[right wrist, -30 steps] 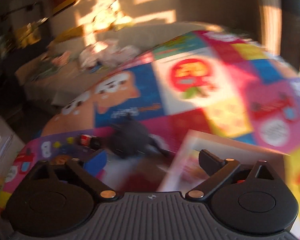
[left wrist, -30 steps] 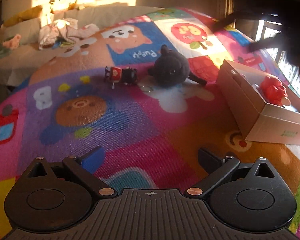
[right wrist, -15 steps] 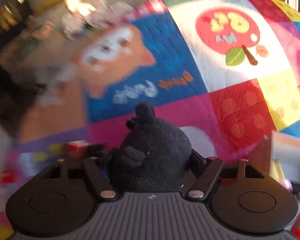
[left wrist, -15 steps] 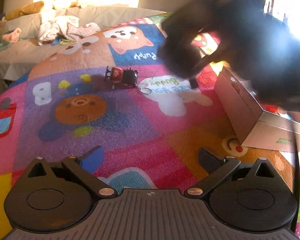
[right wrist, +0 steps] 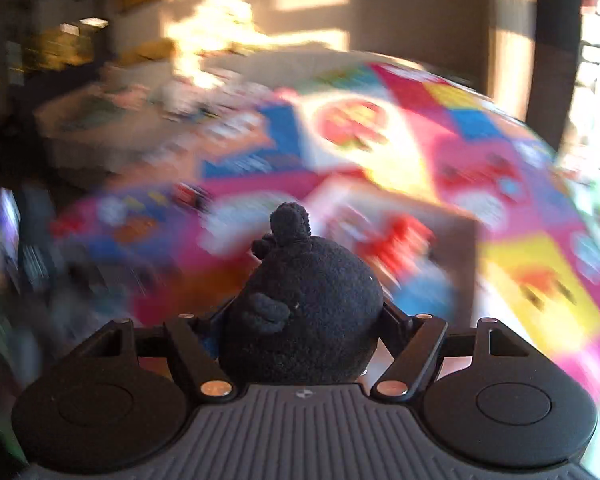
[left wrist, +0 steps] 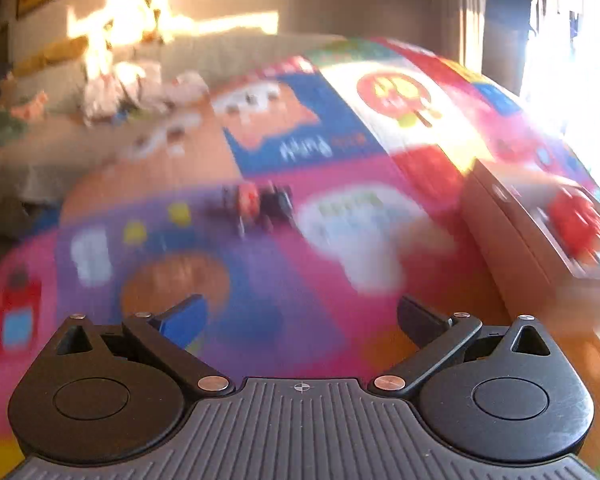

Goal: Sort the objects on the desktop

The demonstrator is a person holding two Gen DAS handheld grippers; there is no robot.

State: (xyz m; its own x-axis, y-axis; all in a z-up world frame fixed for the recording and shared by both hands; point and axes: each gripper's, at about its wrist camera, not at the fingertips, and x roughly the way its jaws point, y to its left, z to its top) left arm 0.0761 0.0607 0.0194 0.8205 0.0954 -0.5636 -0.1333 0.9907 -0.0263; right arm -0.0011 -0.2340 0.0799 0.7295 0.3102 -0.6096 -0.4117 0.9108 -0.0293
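Note:
A black plush toy [right wrist: 304,304] fills the space between the fingers of my right gripper [right wrist: 300,320], which is shut on it and holds it lifted above the colourful play mat [right wrist: 540,272]. Beyond the plush, blurred, is the cardboard box [right wrist: 460,240] with a red toy [right wrist: 396,240] inside. In the left wrist view my left gripper [left wrist: 300,316] is open and empty over the mat [left wrist: 300,280]. A small red and black toy car [left wrist: 256,204] lies on the mat ahead of it. The box [left wrist: 512,240] with the red toy [left wrist: 576,220] stands at the right.
A pale couch or bed [left wrist: 40,152] with crumpled clothes [left wrist: 132,88] borders the mat at the back left. A bright window [left wrist: 580,60] and dark curtain lie at the right. Both views are blurred by motion.
My right gripper closed on the black plush where it sat by the toy car and carried it up and to the right toward the box. The left gripper shifted slightly.

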